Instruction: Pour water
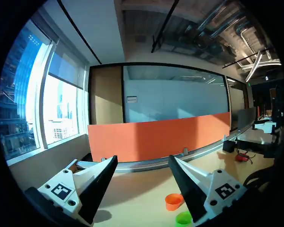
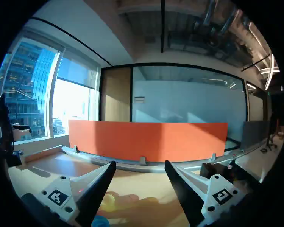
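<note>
The big window [image 1: 58, 109] throws hard sunlight across the room, and that glare, with the long shadows it casts, could make it hard to judge the rim of a small cup. The orange divider [image 1: 161, 136] stands along the back of the wooden surface [image 1: 142, 196], and both cameras look level at it rather than down at the work.

The left gripper [image 1: 142, 157] is released, its fingers [image 1: 100, 185] spread wide with nothing between them. The right gripper [image 2: 140, 162] is the same, fingers [image 2: 96, 185] apart and empty. In the right gripper view something yellow and blue [image 2: 104, 217] sits at the bottom edge, too blurred to identify.

In the left gripper view, black gear [image 1: 252, 145] and a small red item [image 1: 241, 157] lie on the surface off to the right, so a spill running that way would probably reach them.

The task's things, an orange cup [image 1: 173, 201] and a green cup [image 1: 183, 218], sit on the surface low in the left gripper view, just beside each other and partly behind the right-hand finger. They look light (likely plastic), so reaching for one may nudge or tip the other. With the cups at the very edge of sight, coming down on them half-blind could knock either one over before any pour begins.
</note>
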